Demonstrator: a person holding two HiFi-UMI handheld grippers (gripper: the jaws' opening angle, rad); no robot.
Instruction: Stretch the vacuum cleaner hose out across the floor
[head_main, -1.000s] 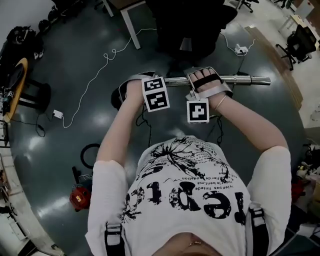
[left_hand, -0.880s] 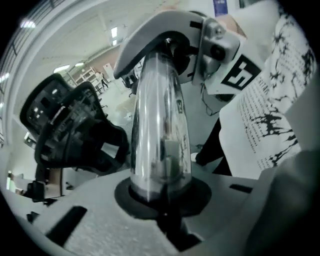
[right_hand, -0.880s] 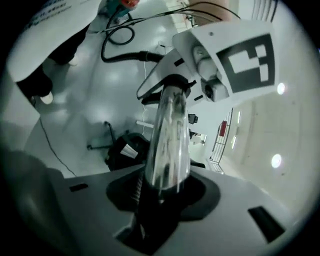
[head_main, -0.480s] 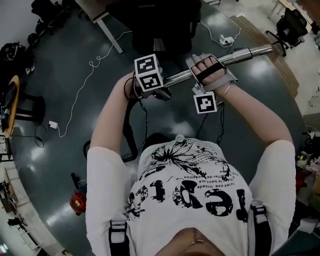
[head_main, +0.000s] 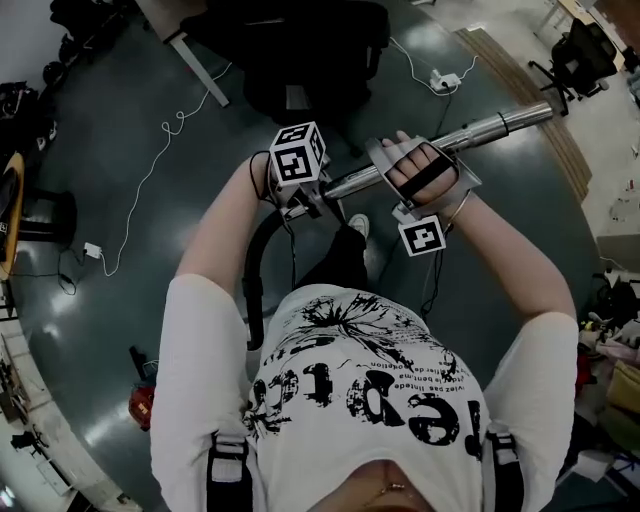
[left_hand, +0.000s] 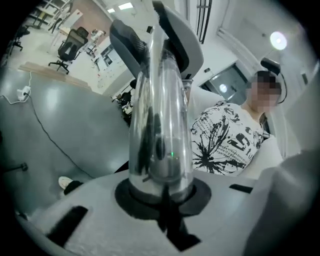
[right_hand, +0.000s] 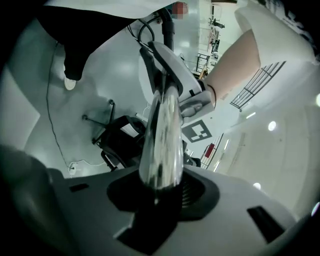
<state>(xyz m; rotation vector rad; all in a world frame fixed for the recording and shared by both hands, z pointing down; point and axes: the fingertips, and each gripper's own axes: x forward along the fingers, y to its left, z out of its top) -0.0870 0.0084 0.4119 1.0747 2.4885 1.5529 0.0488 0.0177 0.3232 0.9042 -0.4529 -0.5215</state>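
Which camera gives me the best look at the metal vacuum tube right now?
The head view: the metal tube shows along its length, slanting toward the picture's upper right above the floor. The views from the left gripper and the right gripper show it only foreshortened, clamped in the jaws and looming straight ahead.

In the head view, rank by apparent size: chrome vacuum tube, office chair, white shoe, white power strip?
1. chrome vacuum tube, longest, but nearest the camera.
2. office chair.
3. white shoe and white power strip look about alike; unranked.
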